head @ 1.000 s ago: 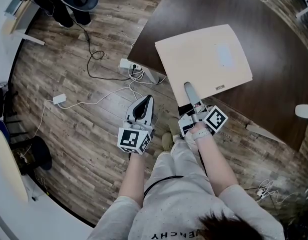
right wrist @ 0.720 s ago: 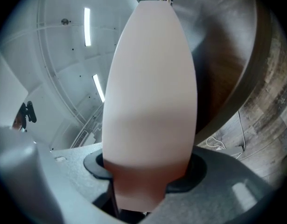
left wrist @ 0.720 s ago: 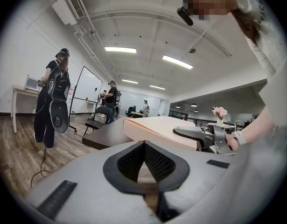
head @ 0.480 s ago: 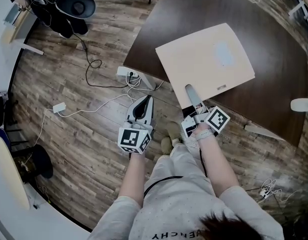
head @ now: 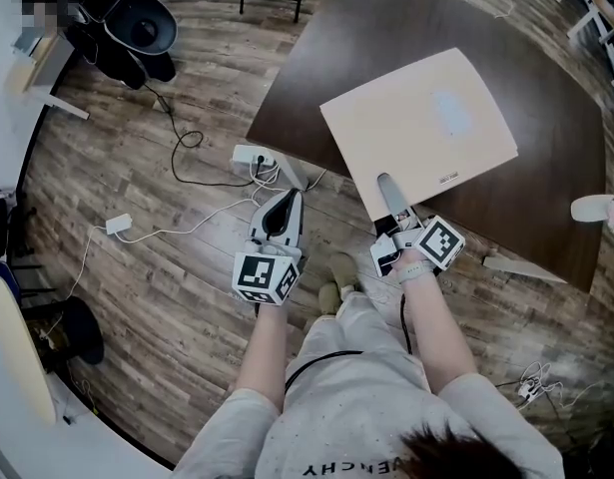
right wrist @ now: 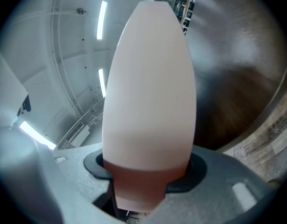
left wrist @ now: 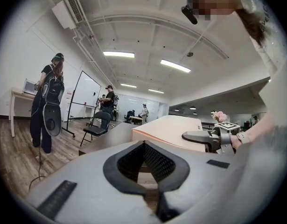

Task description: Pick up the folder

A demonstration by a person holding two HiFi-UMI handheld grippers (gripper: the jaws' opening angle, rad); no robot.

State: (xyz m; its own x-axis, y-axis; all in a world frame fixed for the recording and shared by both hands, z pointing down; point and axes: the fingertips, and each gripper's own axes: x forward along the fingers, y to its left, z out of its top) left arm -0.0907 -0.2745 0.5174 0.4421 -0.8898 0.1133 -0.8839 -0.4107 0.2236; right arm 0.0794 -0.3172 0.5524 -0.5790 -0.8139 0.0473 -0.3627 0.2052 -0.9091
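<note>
The big dark surface (head: 386, 28) is carrying the pale peach folder (head: 426, 128), which is lying over the surface's near side with its near edge poking out past the surface's edge. The right gripper (head: 391, 190) is sitting just off that same edge of the surface, jaws clamped on the folder's poking-out edge. The left gripper (head: 280, 213) is hanging beside the surface over the wood floor (head: 137, 267), jaws pressed together with nothing in them.

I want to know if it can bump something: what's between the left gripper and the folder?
Head view: between the left gripper and the folder lie wooden floor and the dark table's corner with its white leg.
</note>
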